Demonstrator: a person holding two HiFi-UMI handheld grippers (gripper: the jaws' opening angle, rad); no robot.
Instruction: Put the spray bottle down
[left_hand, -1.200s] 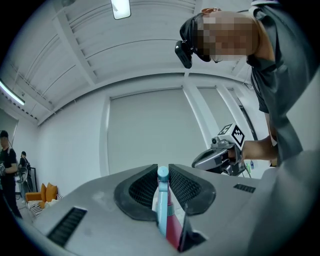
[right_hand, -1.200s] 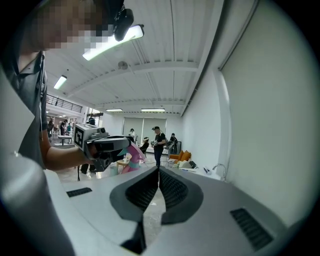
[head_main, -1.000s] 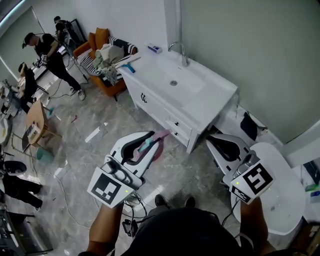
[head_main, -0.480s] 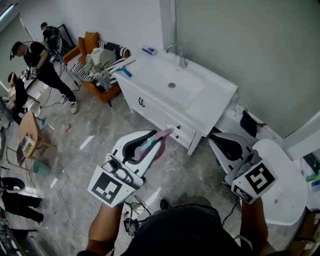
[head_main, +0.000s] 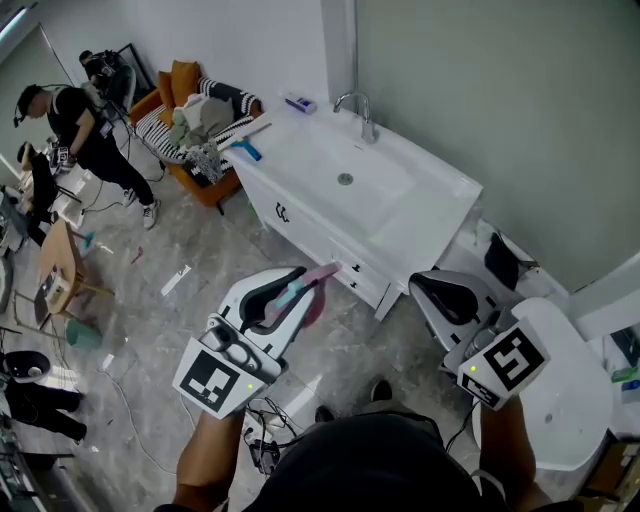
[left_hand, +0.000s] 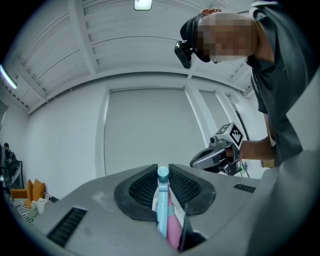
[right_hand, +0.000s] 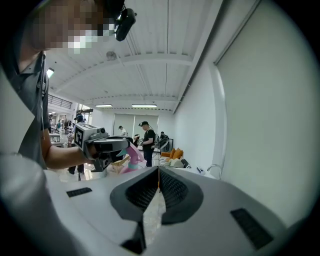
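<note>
Nearest the camera, the person's two forearms reach forward, each hand gripping a white tool topped by a cube with square markers. The left tongs (head_main: 312, 282) pinch the spray bottle (head_main: 308, 290). In the left gripper view its blue head stands up between the two black ribbed pads, and its pink body runs down into the gap behind them. The bottle is in the air over the grey marbled floor (head_main: 200, 290), on the near left side of the bench (head_main: 430, 215), with its pink tip pointing toward the bench's drawer front. It rests on nothing but the tongs.

The right tongs (head_main: 428, 287) hang well apart from the left, over the floor at the bench's near right corner. Their pads are pressed together with nothing between them. Just to their right is a white rounded fixture (head_main: 565, 390).

Farther off, the white bench carries a sunken basin (head_main: 345, 178) and a chrome tap (head_main: 356, 101) at its far edge. Beyond its far left end stands an orange sofa (head_main: 178, 82) piled with cloth. At the far left a person in dark clothes (head_main: 85, 120) stands bent forward.
</note>
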